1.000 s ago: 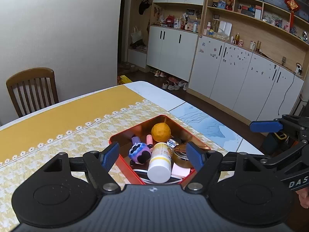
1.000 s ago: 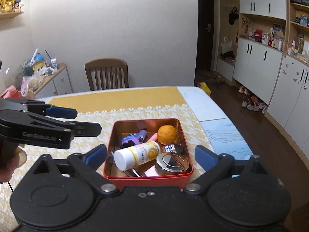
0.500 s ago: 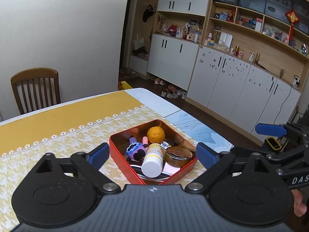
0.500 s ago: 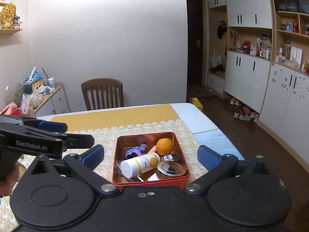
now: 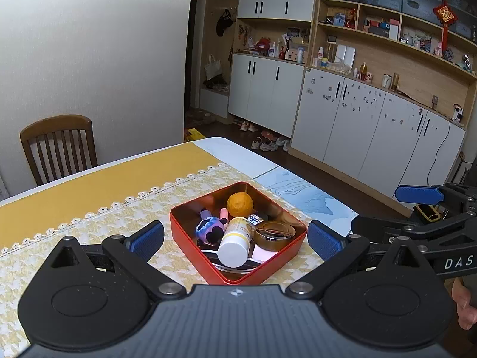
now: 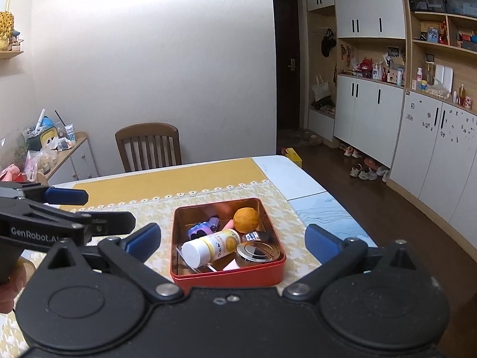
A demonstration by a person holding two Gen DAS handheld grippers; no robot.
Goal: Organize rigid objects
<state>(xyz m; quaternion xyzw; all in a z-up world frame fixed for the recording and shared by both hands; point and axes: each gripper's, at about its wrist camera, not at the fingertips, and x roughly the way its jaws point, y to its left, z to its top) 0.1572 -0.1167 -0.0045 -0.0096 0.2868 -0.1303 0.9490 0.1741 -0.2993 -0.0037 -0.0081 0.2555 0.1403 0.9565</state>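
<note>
A red square tin (image 5: 190,232) (image 6: 226,277) sits on the patterned tablecloth. It holds an orange (image 5: 239,204) (image 6: 245,220), a white and yellow bottle lying down (image 5: 234,243) (image 6: 210,246), a purple toy (image 5: 210,229) (image 6: 202,229), a pink stick, a round metal tin (image 5: 275,234) (image 6: 258,252) and small flat items. My left gripper (image 5: 235,240) is open and empty, raised on the near side of the tin. My right gripper (image 6: 232,238) is open and empty, also raised in front of the tin. Each gripper shows in the other's view at the edge.
The table (image 5: 89,185) has a yellow runner and a pale blue bare end (image 5: 298,191). A wooden chair (image 6: 149,146) stands at the far side. White cabinets (image 5: 357,131) line the right wall. A low cluttered sideboard (image 6: 59,155) stands at the left.
Both grippers have pulled back and up from the tin, so it looks smaller and farther. Both jaws have opened wider. The objects in the tin have not moved.
</note>
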